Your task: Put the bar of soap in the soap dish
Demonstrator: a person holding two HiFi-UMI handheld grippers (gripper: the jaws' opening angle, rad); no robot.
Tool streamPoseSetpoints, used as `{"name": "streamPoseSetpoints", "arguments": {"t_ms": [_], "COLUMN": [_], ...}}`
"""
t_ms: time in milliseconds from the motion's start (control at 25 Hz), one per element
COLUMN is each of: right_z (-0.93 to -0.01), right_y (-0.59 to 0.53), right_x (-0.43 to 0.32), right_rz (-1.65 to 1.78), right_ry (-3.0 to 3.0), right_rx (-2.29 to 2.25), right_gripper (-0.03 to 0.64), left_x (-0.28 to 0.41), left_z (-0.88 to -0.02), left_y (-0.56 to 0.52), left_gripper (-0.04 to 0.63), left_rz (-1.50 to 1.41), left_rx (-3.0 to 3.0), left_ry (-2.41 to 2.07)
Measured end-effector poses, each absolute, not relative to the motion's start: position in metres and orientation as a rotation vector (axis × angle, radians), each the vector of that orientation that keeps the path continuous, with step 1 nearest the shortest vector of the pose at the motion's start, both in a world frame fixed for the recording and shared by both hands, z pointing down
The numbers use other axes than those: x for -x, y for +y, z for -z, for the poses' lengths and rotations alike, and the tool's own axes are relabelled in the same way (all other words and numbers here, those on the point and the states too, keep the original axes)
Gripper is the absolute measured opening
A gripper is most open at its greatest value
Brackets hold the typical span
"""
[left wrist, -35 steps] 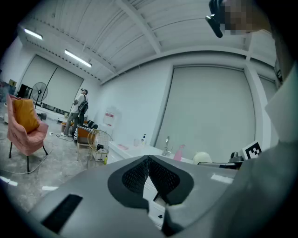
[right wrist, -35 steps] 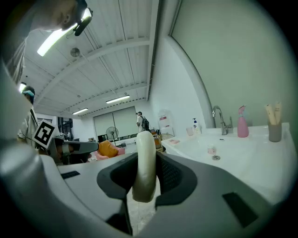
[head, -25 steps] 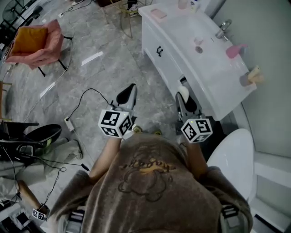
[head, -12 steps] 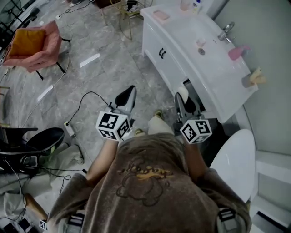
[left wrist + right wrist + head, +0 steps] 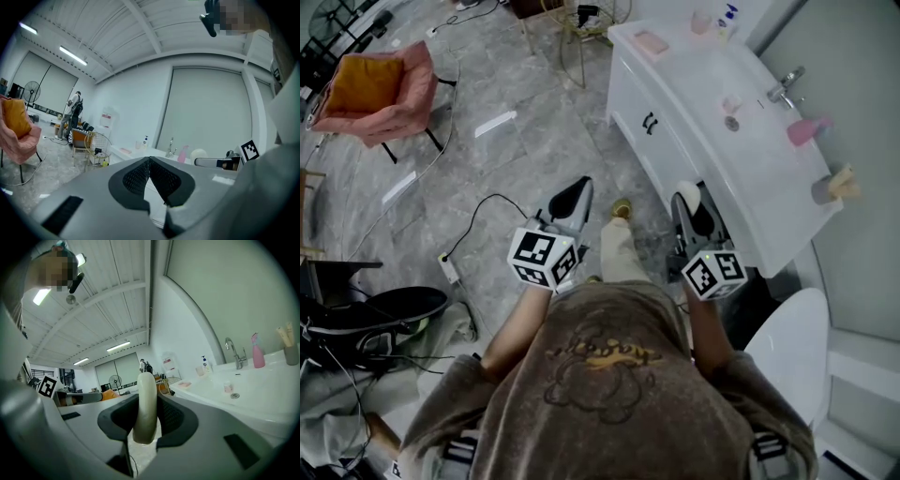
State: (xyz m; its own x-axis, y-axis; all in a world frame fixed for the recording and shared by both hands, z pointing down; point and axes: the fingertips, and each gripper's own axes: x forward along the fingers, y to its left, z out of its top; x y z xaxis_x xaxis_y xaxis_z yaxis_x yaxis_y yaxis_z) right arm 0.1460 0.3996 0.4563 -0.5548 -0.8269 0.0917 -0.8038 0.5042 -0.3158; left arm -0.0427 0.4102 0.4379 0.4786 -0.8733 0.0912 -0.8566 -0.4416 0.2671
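A pale bar of soap (image 5: 145, 416) stands on edge between the jaws of my right gripper (image 5: 146, 397), which is shut on it. In the head view that gripper (image 5: 692, 208) hovers at the front edge of the white vanity (image 5: 675, 141), the soap (image 5: 689, 193) showing at its tip. The pink soap dish (image 5: 652, 41) sits on the vanity's far corner, and it is small in the right gripper view (image 5: 183, 385). My left gripper (image 5: 573, 197) is over the floor to the left, its pads (image 5: 140, 176) shut on nothing.
On the counter are a sink basin (image 5: 731, 117), a faucet (image 5: 787, 86), a pink bottle (image 5: 807, 129) and a cup of brushes (image 5: 832, 186). A toilet (image 5: 787, 342) is at the right, a pink chair (image 5: 370, 89) at the far left, and cables (image 5: 473, 211) cross the floor.
The person has stepped forward along the vanity front, one foot now ahead. Both grippers went forward with them, and the soap stayed in the right gripper.
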Motion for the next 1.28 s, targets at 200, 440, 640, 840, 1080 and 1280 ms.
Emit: {"name": "streamPoseSetpoints", "arguments": {"t_ms": [200,440,640,840,1080,1280], "right_z": [-0.461,-0.464,-0.459,-0.45,-0.44,-0.432], "right_y": [0.357,0.302,0.248,0.193,0.126,0.074], "right_x": [-0.128,-0.125,-0.119,-0.118,-0.122,-0.129], "right_rz": [0.51,0.504,0.509,0.508,0.489,0.465], "right_ry": [2.672,2.696,2.699,2.713,2.733,2.751], "right_rx": [1.396,1.375,1.376,1.361,1.356,1.341], "right_gripper": [0.109,0.109,0.109,0.109,0.109,0.109], "left_x": [0.059,0.06,0.065,0.064,0.062,0.052], "left_z": [-0.442,-0.445,-0.447,-0.435,-0.424,-0.415], "left_y": [0.372,0.317,0.262,0.208,0.142,0.091], "left_gripper": [0.005,0.005,0.003,0.003,0.003,0.005], "left_rz": [0.08,0.074,0.073,0.073,0.063,0.063], "left_rx": [-2.44,-2.429,-2.419,-2.422,-2.414,-2.423], "left_ry": [-1.505,-1.52,-1.508,-1.516,-1.532,-1.538]}}
